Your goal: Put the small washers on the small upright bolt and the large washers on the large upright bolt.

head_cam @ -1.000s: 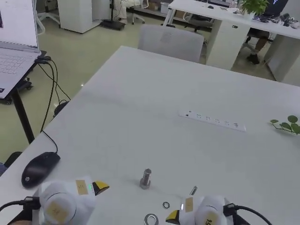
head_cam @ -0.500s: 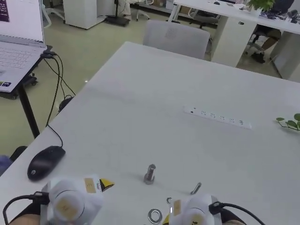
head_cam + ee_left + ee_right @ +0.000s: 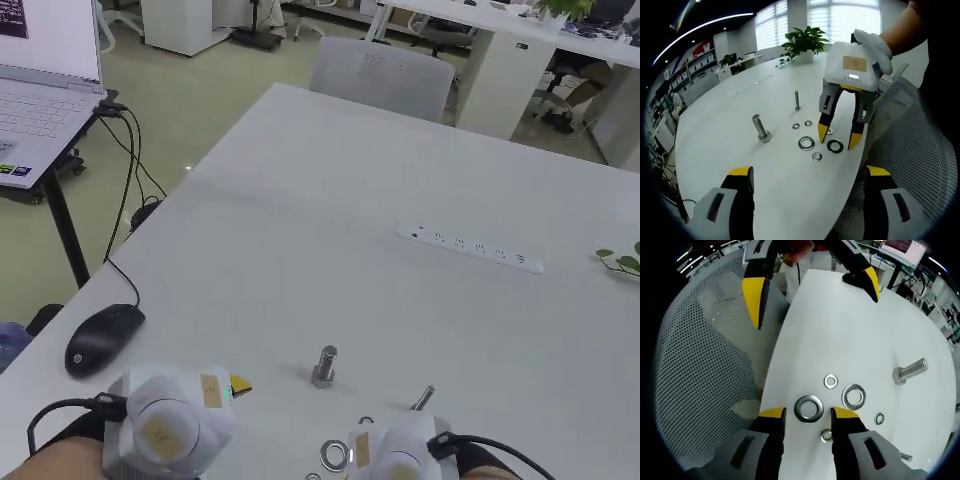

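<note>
Low in the right gripper view, the right gripper (image 3: 808, 413) has open fingers either side of a large washer (image 3: 808, 408); next they should close. The left gripper (image 3: 807, 172) is open too.

White table (image 3: 300, 200) with bolts (image 3: 325, 366), washers (image 3: 334, 456), mouse (image 3: 103, 338)

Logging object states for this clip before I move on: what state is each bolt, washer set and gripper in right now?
right gripper: open, holding nothing.
left gripper: open, empty.
large bolt: upright on its head, shank bare.
small bolt: upright, shank bare.
large washers: two, flat on the table, one between the right gripper's tips.
small washers: flat on the table, loose.
laptop: open, screen lit.
</note>
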Demonstrator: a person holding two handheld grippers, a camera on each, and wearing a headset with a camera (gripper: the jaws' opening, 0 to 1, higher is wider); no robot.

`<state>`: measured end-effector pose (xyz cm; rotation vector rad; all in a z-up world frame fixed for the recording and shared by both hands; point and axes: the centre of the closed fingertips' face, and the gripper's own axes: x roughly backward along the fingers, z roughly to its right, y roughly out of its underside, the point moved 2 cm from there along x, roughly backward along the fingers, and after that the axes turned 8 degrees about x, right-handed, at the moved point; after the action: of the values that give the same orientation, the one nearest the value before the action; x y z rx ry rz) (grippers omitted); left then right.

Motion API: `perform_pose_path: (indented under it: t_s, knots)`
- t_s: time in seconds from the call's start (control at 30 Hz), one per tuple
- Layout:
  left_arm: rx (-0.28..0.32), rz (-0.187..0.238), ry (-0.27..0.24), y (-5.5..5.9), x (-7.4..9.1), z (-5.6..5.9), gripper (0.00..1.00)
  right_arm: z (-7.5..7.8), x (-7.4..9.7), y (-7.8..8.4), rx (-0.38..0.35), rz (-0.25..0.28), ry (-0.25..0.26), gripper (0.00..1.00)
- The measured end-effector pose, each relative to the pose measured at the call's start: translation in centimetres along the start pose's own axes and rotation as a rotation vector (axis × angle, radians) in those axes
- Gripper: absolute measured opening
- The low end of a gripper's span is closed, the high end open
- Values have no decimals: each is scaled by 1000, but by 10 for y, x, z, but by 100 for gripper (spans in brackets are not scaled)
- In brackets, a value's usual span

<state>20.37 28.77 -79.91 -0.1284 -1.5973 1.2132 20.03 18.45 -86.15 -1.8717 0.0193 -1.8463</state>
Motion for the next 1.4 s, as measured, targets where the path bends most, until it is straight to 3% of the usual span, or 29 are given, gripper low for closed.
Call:
perform_pose_path:
  t_s: [0.47,0.83,1.4]
  knots:
    - [7,4,-5,0,1,0,89,0,-1,-1,34,-34,-12,27]
    - [7,11,-6,-2,-2,-2,88,0,-2,-2,65,-118,-22,24]
    - [25,20,2,-4,0,-4,86,2,0,-3,6,-114,-33,22]
